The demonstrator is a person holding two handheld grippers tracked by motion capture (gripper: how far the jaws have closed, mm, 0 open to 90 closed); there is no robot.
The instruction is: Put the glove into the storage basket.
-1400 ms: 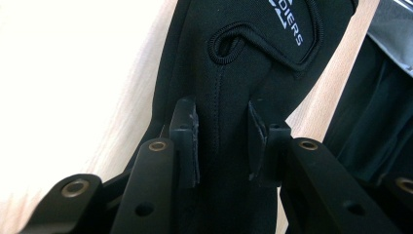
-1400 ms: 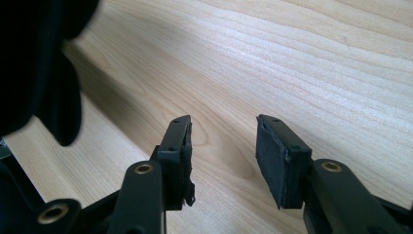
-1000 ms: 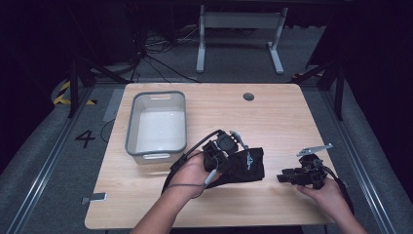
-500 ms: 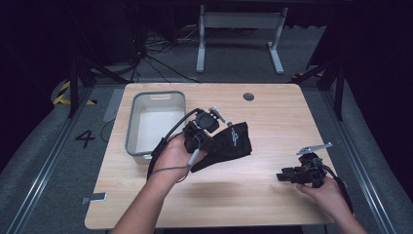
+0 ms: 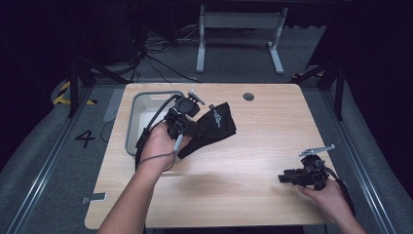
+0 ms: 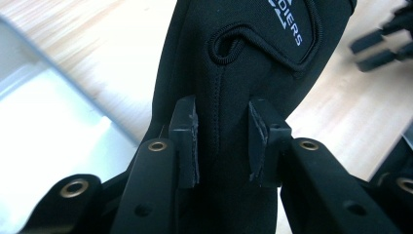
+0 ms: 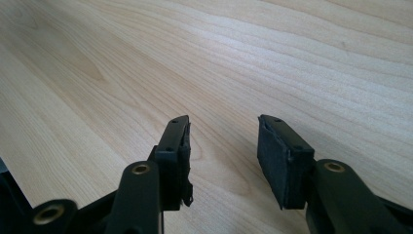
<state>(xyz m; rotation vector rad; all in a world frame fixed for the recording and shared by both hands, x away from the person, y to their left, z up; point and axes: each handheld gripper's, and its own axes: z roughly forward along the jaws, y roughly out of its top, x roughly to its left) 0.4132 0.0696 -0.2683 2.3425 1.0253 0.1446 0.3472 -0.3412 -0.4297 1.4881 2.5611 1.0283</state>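
Black fabric pouch (image 6: 243, 58) clamped between the jaws of the left gripper (image 5: 187, 127), hanging beyond them beside the grey bin (image 5: 141, 117), right gripper (image 7: 223, 156) well apart, jaws spread with nothing between, over the wooden surface (image 7: 292, 58)

Bare forearms without sleeves, left gripper (image 5: 187, 109) was black with a grey cable looping off it, right gripper (image 5: 292, 176) black, topped by a grey 3-cornered plate, 2 black jaws each, brass-ringed screw holes, worn rubber pads (image 7: 280, 156).
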